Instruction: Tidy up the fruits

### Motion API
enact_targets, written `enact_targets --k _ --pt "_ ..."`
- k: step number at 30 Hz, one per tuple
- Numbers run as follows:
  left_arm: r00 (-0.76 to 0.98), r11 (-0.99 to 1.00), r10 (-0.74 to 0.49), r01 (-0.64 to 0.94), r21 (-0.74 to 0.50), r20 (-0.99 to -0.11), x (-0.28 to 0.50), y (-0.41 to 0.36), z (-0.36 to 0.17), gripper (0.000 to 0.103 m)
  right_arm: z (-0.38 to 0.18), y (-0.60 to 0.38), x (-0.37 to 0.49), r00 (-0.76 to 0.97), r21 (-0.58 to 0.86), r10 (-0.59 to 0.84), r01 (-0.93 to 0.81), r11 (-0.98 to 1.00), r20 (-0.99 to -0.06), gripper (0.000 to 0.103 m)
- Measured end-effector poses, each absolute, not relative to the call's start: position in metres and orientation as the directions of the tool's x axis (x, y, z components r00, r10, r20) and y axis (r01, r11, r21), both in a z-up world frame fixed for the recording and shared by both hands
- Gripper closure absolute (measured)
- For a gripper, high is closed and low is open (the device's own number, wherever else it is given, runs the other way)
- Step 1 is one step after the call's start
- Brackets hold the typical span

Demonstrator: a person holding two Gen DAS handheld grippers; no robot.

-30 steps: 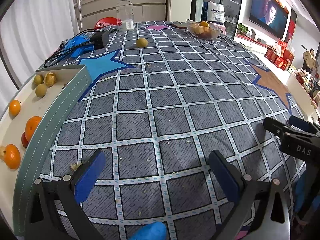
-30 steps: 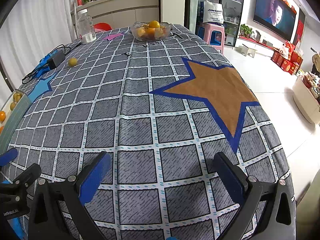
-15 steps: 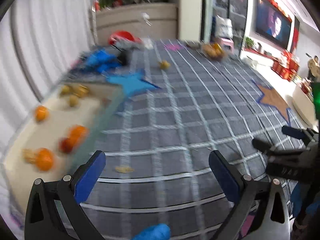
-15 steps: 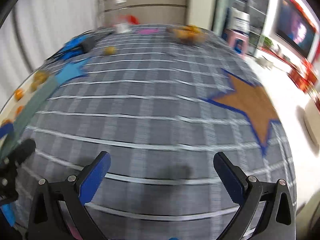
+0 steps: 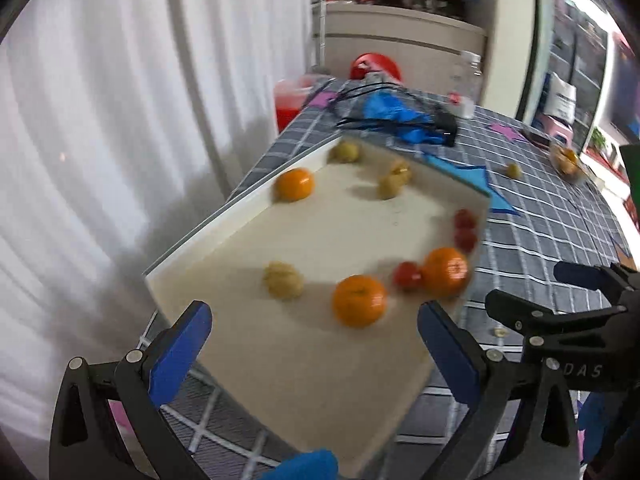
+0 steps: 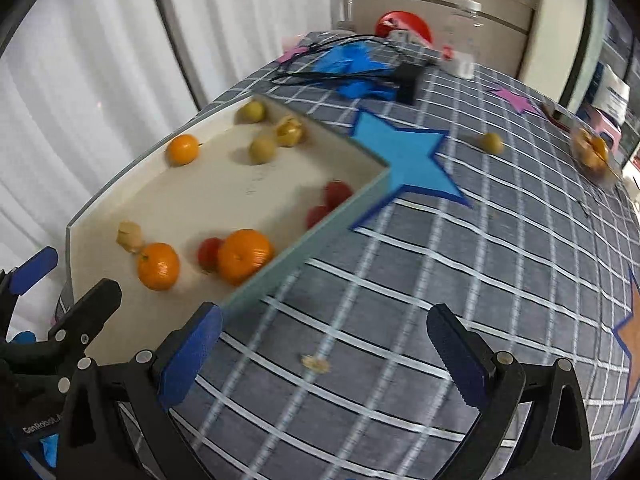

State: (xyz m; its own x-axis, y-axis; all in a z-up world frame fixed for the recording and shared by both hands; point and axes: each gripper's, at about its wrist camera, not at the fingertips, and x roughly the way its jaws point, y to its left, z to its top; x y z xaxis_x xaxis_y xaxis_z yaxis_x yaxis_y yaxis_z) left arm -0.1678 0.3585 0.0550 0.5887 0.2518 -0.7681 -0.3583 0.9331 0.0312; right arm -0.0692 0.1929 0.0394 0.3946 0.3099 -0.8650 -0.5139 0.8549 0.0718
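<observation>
We have swung both grippers away from the bare checked tablecloth [image 6: 460,248] toward the fruit tray [image 5: 460,196], which a second ago sat only at the far left edge of our view. Now the left gripper [image 5: 312,344] hovers directly over the tray's near end, jaws spread wide and holding nothing. An orange [image 5: 359,301] lies just ahead of it, between the fingers; a second orange [image 5: 445,271] and small red fruits [image 5: 464,229] sit ahead and to its right, and yellowish fruits [image 5: 390,186] lie farther ahead. The right gripper [image 6: 320,344] is also wide open and empty, over the cloth just right of the tray. One loose yellow fruit [image 6: 491,142] rests well ahead of it. We judge sorting is about to begin.
</observation>
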Motion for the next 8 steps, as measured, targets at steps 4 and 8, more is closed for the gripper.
enact_targets --k 4,8 --pt "0.578 0.925 0.266 -0.378 0.036 -0.771 -0.169 0.367 0.050 0.000 0.040 0.204 -0.069 0.405 0.039 0.285 -0.518 0.854 -0.869 0.000" --pt "0.607 0.932 0.255 -0.361 0.025 -0.753 -0.172 0.368 0.051 0.000 0.040 0.205 -0.058 0.407 0.039 0.280 -0.509 0.860 -0.870 0.000"
